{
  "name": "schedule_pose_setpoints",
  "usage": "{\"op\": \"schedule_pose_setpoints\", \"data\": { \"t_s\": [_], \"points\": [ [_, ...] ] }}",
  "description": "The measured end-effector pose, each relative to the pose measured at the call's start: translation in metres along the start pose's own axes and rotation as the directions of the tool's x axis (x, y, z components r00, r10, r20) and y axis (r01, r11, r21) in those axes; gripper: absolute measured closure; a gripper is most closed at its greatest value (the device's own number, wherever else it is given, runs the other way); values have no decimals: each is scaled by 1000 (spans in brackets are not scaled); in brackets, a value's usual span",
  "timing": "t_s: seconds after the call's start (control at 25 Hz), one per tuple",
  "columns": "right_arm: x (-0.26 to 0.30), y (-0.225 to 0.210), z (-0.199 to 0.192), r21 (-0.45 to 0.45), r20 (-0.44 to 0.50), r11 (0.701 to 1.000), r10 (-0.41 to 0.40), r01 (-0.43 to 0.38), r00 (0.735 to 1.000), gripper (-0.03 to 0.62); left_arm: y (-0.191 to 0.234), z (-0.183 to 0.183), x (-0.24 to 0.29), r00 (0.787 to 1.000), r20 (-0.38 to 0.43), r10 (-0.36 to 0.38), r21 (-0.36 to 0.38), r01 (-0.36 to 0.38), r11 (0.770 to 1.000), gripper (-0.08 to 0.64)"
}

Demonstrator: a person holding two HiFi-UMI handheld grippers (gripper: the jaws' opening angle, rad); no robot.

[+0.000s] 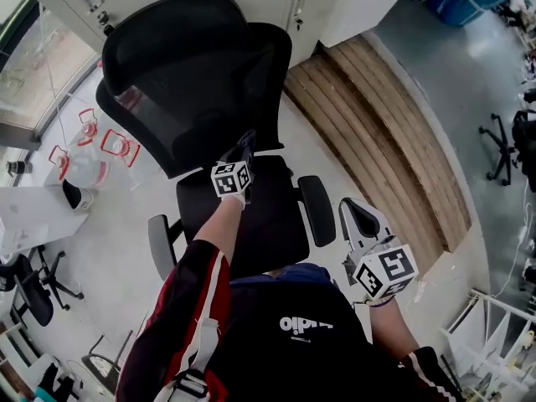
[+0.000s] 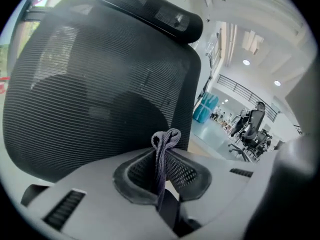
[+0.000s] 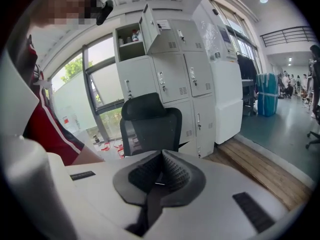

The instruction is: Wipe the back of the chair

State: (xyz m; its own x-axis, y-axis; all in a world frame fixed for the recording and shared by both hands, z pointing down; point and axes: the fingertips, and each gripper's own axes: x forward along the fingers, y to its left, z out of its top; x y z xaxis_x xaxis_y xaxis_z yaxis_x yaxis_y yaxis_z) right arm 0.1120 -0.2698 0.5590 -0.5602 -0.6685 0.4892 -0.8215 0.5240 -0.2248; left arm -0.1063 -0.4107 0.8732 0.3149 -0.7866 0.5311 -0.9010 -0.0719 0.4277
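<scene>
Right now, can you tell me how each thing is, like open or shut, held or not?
Left gripper: shut on the grey cloth.
That grey cloth: pinched, its fold poking up close in front of the chair back.
Right gripper: shut, empty.
Office chair: upright, nobody on it.
Top locker door: swung open.
Lower locker doors: shut.

Pinched between the left gripper's [image 2: 161, 151] jaws is a grey cloth [image 2: 168, 136] of fine ribbed weave; the pads [image 2: 187, 171] are dark, matt and dimpled, the shell smooth pale plastic. Just beyond the jaws the chair back [image 2: 100, 84] is fine black matt mesh.
</scene>
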Motion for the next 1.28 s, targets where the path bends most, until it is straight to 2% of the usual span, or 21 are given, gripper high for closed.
{"op": "schedule_pose_setpoints", "data": {
  "t_s": [0.44,0.64,0.84,0.96,1.04,1.12,1.28],
  "points": [
    [46,96,15,-64,-18,988,140,-141,990,578,129,23,-99,984,65,164,-66,-160,985,503],
    [59,138,18,-89,-32,976,196,-198,980,578,190,25,-158,961,79,266,-105,-257,961,503],
    [70,170,20,-107,-43,964,239,-242,970,578,235,28,-214,930,105,351,-178,-330,927,503],
    [74,191,20,-113,-42,957,264,-267,964,578,248,35,-240,922,123,368,-186,-343,921,503],
    [75,203,21,-117,-34,952,280,-282,959,578,245,44,-255,923,149,355,-177,-328,928,503],
    [75,211,24,-120,-19,948,294,-294,956,578,234,58,-269,925,187,331,-176,-300,938,503],
    [71,217,34,-119,11,948,299,-295,954,578,190,100,-300,914,290,285,-210,-229,950,503]
  ]
}}
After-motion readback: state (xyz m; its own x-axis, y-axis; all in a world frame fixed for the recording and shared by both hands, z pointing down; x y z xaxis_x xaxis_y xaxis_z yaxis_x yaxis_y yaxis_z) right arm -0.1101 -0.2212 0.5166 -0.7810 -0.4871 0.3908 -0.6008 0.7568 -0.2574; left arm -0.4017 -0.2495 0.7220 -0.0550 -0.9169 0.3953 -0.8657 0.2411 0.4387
